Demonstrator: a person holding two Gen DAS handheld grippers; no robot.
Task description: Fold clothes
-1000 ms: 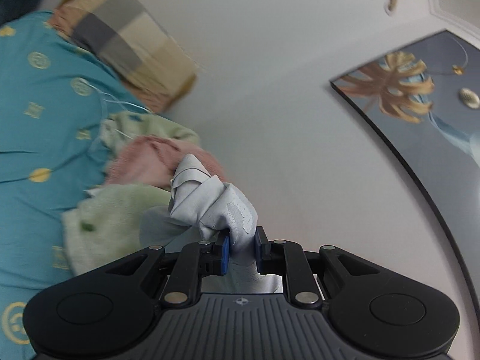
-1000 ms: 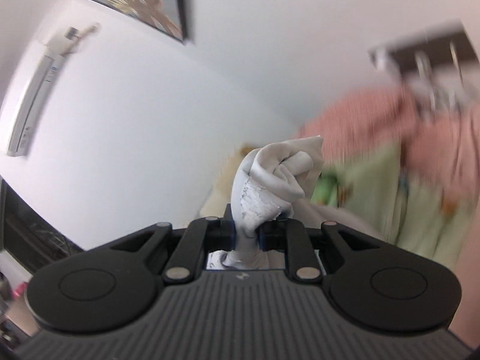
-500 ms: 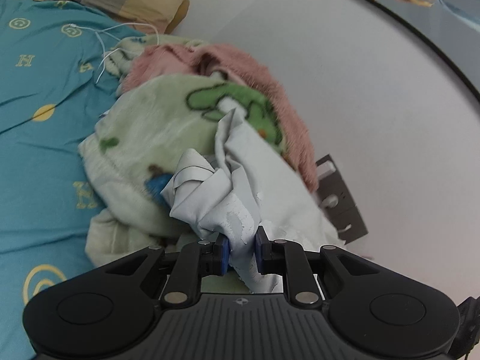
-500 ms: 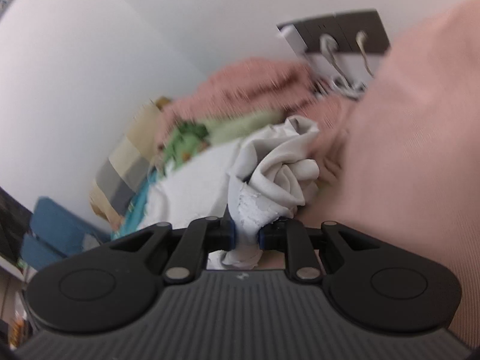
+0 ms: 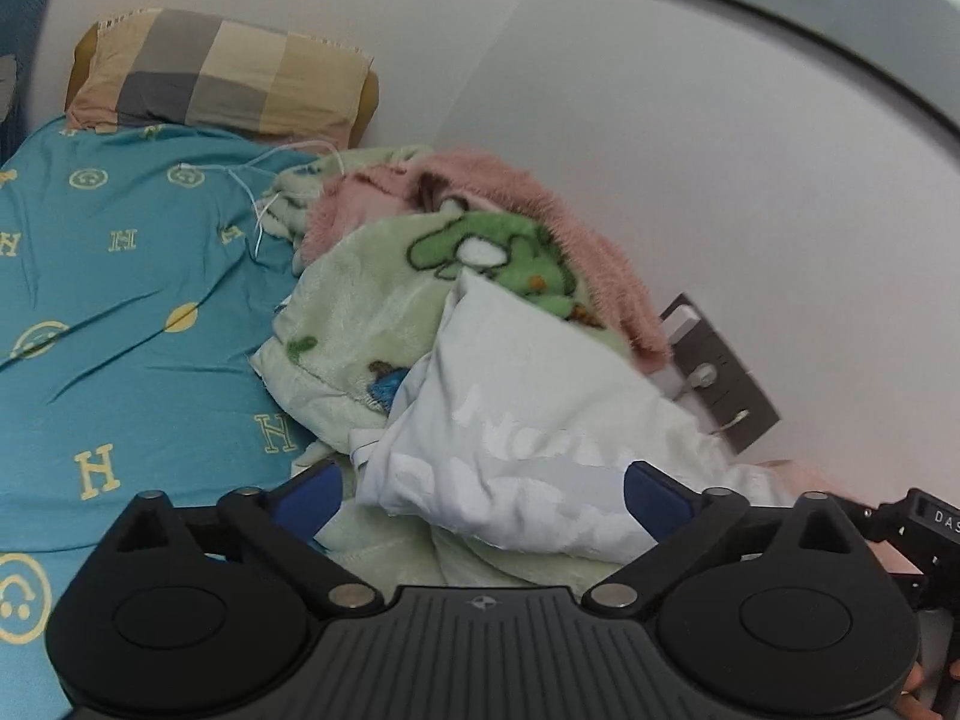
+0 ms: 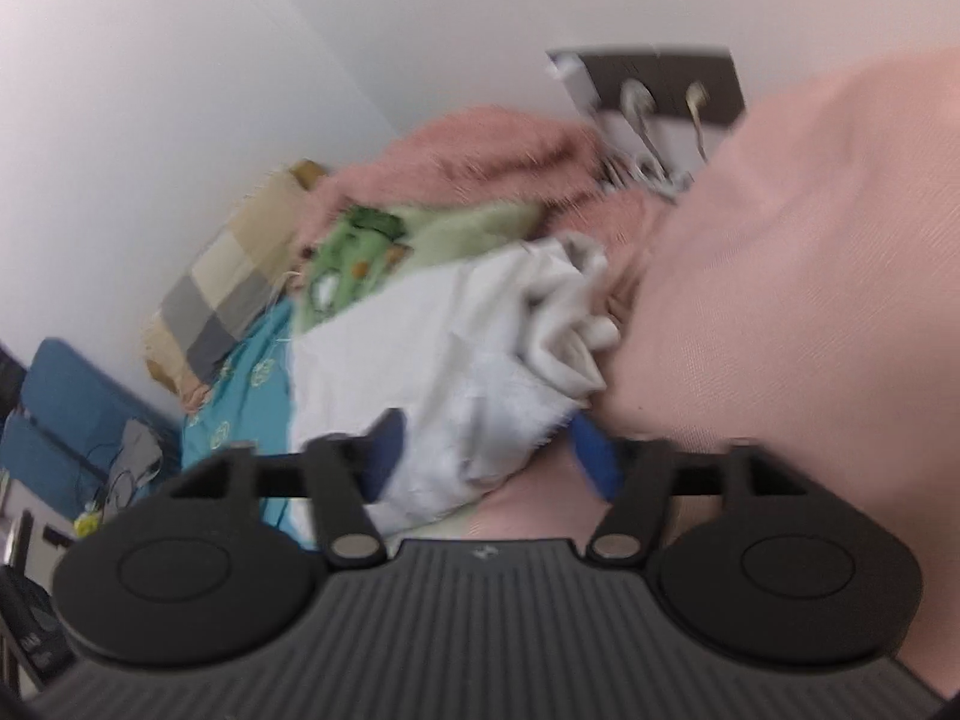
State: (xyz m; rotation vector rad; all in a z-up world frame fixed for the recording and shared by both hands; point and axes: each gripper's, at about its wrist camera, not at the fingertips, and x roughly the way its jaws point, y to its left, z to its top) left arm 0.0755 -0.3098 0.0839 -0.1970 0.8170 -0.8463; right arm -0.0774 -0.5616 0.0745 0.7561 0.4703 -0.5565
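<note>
Both claws stood pinched on bunched corners of the pale grey-white cotton garment (image 5: 528,420) half a second ago; now the left gripper (image 5: 480,498) stands wide, its blue pads well apart with the cloth lying loose between and beyond them, and the right gripper (image 6: 489,450) is likewise spread wide – neither one holds anything. The garment has been let go and has dropped as a rumpled, partly doubled-over heap on the pale green fleece blanket with a cartoon print (image 5: 384,312), just in front of the fluffy pink blanket (image 5: 480,186) against the white wall. In the blurred right wrist view one twisted corner of the garment (image 6: 564,324) sits bunched against a smooth pink cushion (image 6: 780,276). The teal printed bedsheet (image 5: 120,300) lies open to the left, with a checked beige-and-grey pillow (image 5: 222,72) at its far end. The release suggests either a set-down after a fold or a drop so as to take a better hold – the pictures fit both. Judged by its creases and uneven edges, the garment does not yet lie as a neat flat fold, so the folding looks unfinished.
</note>
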